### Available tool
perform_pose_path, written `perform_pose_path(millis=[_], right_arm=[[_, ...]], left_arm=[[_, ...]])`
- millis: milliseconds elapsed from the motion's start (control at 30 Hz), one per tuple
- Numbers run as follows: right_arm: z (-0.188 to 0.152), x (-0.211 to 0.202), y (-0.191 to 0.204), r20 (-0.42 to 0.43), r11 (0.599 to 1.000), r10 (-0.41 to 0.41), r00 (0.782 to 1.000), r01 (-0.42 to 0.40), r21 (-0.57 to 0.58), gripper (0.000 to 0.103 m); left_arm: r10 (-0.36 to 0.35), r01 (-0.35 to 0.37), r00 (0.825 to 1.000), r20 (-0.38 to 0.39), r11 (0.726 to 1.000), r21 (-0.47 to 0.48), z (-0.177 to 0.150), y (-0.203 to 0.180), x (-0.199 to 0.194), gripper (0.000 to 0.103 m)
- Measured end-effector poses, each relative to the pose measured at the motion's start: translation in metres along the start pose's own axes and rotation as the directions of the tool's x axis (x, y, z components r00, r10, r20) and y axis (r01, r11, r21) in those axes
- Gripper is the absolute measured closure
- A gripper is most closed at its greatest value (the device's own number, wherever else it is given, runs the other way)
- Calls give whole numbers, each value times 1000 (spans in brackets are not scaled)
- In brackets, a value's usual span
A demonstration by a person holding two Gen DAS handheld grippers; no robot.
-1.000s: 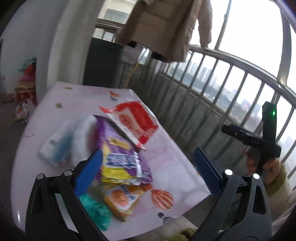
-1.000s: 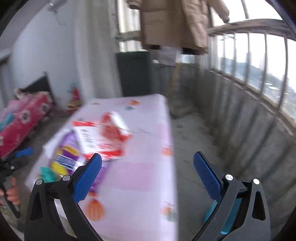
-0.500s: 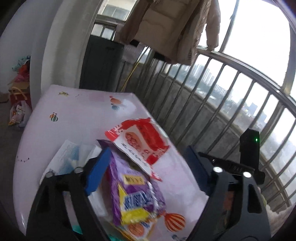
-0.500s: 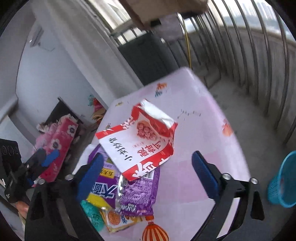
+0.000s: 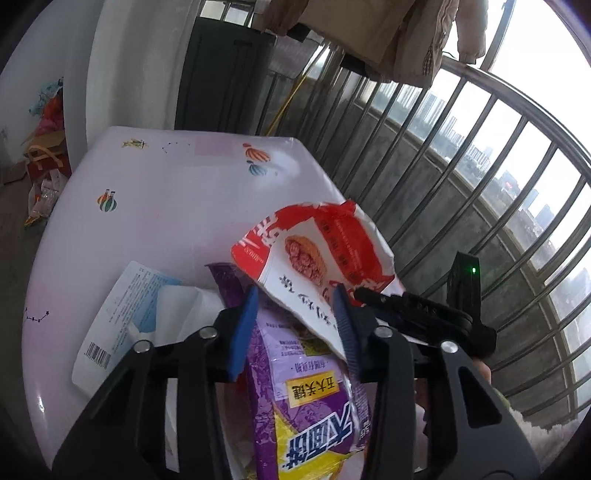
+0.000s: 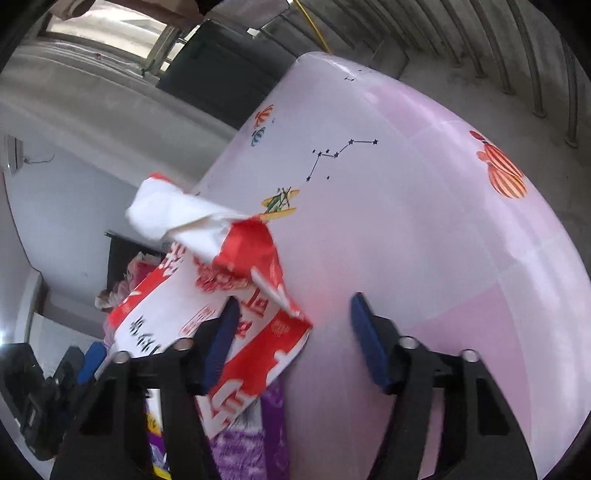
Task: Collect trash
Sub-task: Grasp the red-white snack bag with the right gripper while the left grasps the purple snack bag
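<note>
The red-and-white snack bag (image 5: 317,254) lies on top of the purple snack bag (image 5: 314,398), its torn white end lifted toward 10 o'clock in my right wrist view. In my left wrist view its lower edge sits between the blue pads of my left hand-held gripper (image 5: 295,328), whose fingers stand partly apart around both bags; I cannot tell whether they touch either one. My right hand-held gripper (image 6: 291,339) is spread wide, its left finger (image 6: 218,339) over the red bag's (image 6: 221,314) lower part and its right finger above bare tabletop (image 6: 424,221). At 9 o'clock from the purple bag in the left view lies a white-and-blue wrapper (image 5: 122,317) with a barcode. The tabletop carries a pale pink cloth printed with balloons and star lines. Beyond it, at 2 o'clock in the left view, runs a metal balcony railing (image 5: 480,155), with a beige coat (image 5: 388,33) hanging at 12 o'clock
</note>
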State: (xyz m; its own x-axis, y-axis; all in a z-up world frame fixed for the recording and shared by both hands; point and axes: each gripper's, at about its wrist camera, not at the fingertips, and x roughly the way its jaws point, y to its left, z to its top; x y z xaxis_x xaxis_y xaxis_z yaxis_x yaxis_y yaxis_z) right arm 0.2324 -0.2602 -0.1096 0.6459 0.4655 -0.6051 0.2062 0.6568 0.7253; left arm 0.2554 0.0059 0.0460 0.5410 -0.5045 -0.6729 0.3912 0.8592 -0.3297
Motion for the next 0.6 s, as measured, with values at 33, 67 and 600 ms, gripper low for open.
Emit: perform_pose_path(millis=[33, 67, 600], right_arm=[[1, 2, 1, 4, 1000, 2, 1000, -2, -4, 46], [1, 2, 2, 7, 1000, 5, 1000, -5, -7, 48], [1, -29, -34, 37, 993, 113, 993, -114, 28, 99]], left_arm=[[-4, 4, 1000, -7, 1000, -3, -1, 1, 0, 69], [-8, 8, 1000, -12, 1000, -8, -3, 2, 0, 71], [-29, 28, 999, -29, 999, -40, -36, 8, -36, 77]])
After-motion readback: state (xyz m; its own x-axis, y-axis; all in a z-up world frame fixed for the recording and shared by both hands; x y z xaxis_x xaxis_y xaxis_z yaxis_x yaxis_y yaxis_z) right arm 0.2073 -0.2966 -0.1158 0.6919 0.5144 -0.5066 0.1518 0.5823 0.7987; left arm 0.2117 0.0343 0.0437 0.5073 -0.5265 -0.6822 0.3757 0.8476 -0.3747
